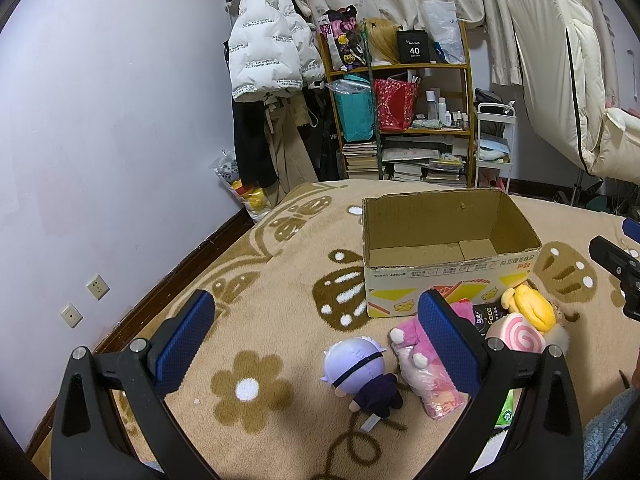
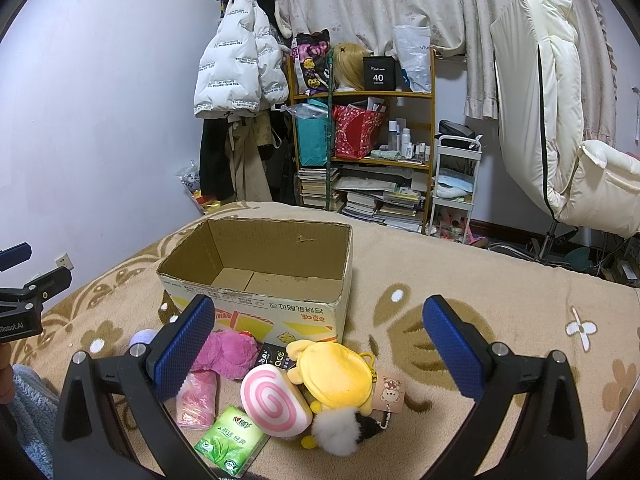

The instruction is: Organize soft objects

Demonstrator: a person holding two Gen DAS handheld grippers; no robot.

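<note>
An open, empty cardboard box [image 1: 440, 268] stands on the bed; it also shows in the right wrist view [image 2: 256, 292]. In front of it lie soft toys: a lilac-haired doll [image 1: 360, 376], a pink plush [image 1: 416, 348] [image 2: 228, 354], a pink swirl roll cushion [image 1: 518, 334] [image 2: 272, 404], a yellow plush [image 1: 530, 304] [image 2: 340, 372] and a white pompom [image 2: 334, 432]. My left gripper [image 1: 316, 344] is open and empty above the doll. My right gripper [image 2: 320, 348] is open and empty above the yellow plush and roll.
A green tissue pack [image 2: 230, 444], a pink packet [image 2: 198, 400] and a black packet [image 2: 276, 358] lie among the toys. The beige butterfly blanket [image 1: 260, 280] covers the bed. A wall is at the left; a cluttered shelf [image 1: 400, 120] and cream chair [image 2: 560, 140] stand beyond.
</note>
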